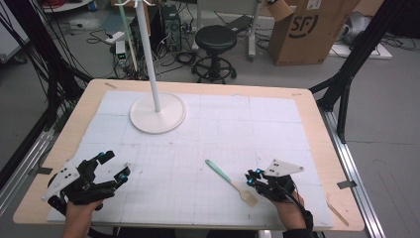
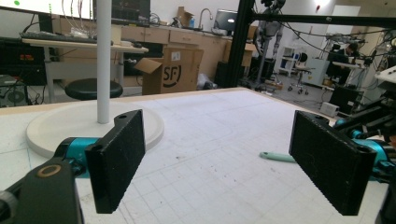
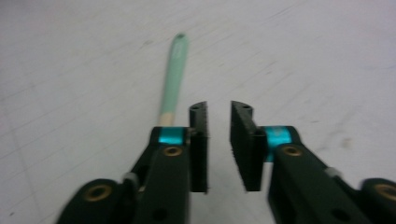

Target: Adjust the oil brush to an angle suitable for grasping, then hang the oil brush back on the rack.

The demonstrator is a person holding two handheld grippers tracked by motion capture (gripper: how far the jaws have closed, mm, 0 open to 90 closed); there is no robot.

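Right gripper (image 1: 252, 178) sits low at the near edge, jaws parted a little with nothing between them. Just beside it, off its left jaw, lies the spatula (image 1: 231, 182), flat on the gridded mat (image 1: 277, 129), pale blade nearest and mint-green handle slanting away up the mat. Across the near edge, well apart, the left gripper (image 1: 113, 168) has its jaws spread wide and empty. Beyond it stands the white stand (image 1: 157, 113), round base and thin pole. Bare mat separates tool and spatula.
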